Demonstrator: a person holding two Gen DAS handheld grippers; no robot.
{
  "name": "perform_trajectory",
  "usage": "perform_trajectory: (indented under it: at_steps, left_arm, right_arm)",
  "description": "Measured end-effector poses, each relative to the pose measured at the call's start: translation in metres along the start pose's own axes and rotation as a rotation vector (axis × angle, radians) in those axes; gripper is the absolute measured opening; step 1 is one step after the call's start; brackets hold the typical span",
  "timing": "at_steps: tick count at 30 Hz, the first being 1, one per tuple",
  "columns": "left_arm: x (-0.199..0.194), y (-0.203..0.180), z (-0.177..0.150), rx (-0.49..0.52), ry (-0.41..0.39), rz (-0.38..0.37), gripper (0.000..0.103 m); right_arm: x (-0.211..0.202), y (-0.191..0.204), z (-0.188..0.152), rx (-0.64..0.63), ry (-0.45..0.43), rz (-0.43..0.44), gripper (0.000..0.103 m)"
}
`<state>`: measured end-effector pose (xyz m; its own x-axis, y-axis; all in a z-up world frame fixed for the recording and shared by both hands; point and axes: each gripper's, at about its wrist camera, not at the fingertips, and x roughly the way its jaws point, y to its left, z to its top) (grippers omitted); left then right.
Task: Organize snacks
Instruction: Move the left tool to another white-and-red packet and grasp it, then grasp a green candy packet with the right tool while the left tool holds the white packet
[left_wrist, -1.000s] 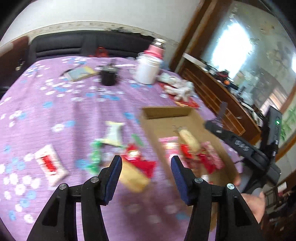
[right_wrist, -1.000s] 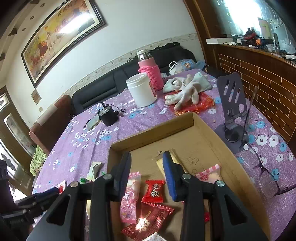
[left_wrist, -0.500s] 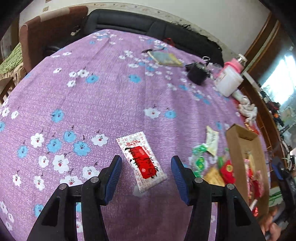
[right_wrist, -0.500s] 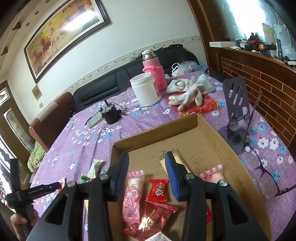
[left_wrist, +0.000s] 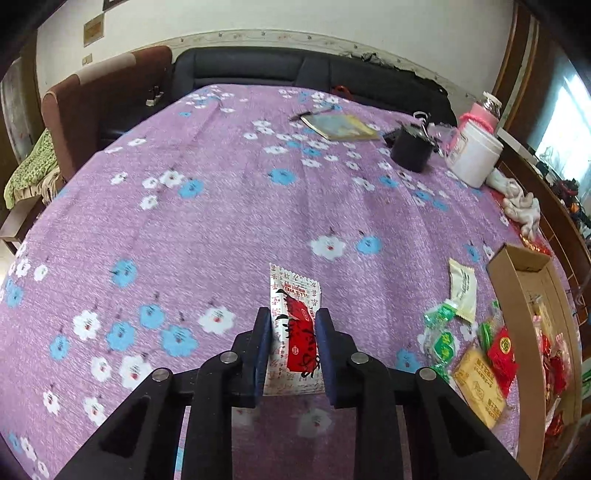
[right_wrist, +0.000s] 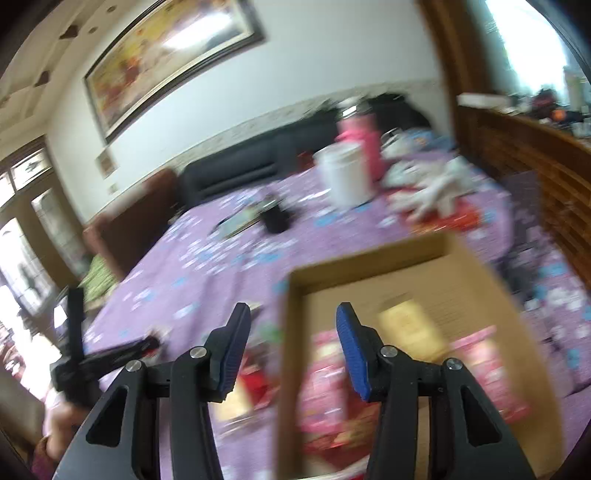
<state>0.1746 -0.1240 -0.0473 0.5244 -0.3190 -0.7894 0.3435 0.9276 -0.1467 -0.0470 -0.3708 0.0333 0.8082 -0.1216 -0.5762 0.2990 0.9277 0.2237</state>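
Left gripper (left_wrist: 291, 341) pinches a flat crinkly red-white sachet (left_wrist: 295, 325); right gripper (right_wrist: 291, 352) opening, empty

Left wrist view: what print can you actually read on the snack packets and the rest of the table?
Nothing reads for certain.
White and red packet between the left gripper fingers: small Latin line, too distorted; Chinese characters, unreadable.
Yellow packet, red packet, green candies: too small.
Right wrist view: blurred.
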Motion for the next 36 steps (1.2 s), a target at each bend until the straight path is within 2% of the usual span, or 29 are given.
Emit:
perform_trajectory:
  at_steps: [4,5,8,11,13,16,20,21,22,23,25,28,31,32,33,34,36]
  left_arm:
    - [-0.003,0.012,0.004,-0.048,0.001,-0.031,0.024]
    - [-0.004,0.013,0.004,-0.053,-0.004,-0.033,0.024]
    - [-0.011,0.018,0.005,-0.067,-0.024,-0.043,0.024]
    - [-0.015,0.021,0.006,-0.076,-0.035,-0.048,0.024]
    - [-0.016,0.025,0.007,-0.092,-0.032,-0.061,0.024]
    - [-0.014,0.028,0.008,-0.099,-0.018,-0.059,0.024]
    - [-0.014,0.026,0.007,-0.09,-0.002,-0.074,0.024]
    - [-0.016,0.026,0.007,-0.09,-0.008,-0.076,0.024]
    - [-0.018,0.027,0.008,-0.091,-0.014,-0.074,0.024]
    - [-0.019,0.028,0.008,-0.091,-0.018,-0.072,0.024]
    - [-0.02,0.031,0.008,-0.1,-0.018,-0.072,0.024]
    - [-0.018,0.036,0.009,-0.114,-0.002,-0.084,0.024]
    - [-0.016,0.035,0.008,-0.11,0.023,-0.107,0.032]
    - [-0.017,0.034,0.007,-0.105,0.021,-0.113,0.038]
    - [-0.018,0.03,0.007,-0.085,0.015,-0.106,0.048]
    - [-0.019,0.027,0.006,-0.066,0.012,-0.098,0.053]
    - [-0.019,0.02,0.004,-0.033,0.005,-0.085,0.056]
  right_arm:
    - [0.031,0.032,-0.011,0.078,0.176,0.195,0.047]
    - [0.038,0.038,-0.011,0.084,0.207,0.207,0.047]
    - [0.062,0.062,-0.013,0.092,0.291,0.216,0.047]
    - [0.088,0.077,-0.013,0.067,0.35,0.15,0.047]
    - [0.104,0.083,-0.013,0.048,0.374,0.091,0.043]
    - [0.118,0.086,-0.012,0.02,0.381,0.039,0.042]
    - [0.132,0.101,-0.02,-0.079,0.416,-0.01,0.037]
    - [0.137,0.106,-0.023,-0.111,0.428,-0.04,0.034]
    - [0.141,0.109,-0.027,-0.135,0.437,-0.052,0.027]
    - [0.144,0.111,-0.03,-0.153,0.446,-0.058,0.021]
    - [0.142,0.114,-0.034,-0.194,0.425,-0.068,0.02]
    - [0.128,0.111,-0.037,-0.16,0.393,-0.008,0.02]
    - [0.101,0.118,-0.041,-0.192,0.33,0.029,0.02]
    - [0.097,0.119,-0.043,-0.197,0.316,0.033,0.02]
    - [0.091,0.119,-0.046,-0.199,0.297,0.044,0.02]
    - [0.088,0.118,-0.047,-0.2,0.283,0.05,0.02]
    - [0.086,0.115,-0.052,-0.206,0.263,0.037,0.02]
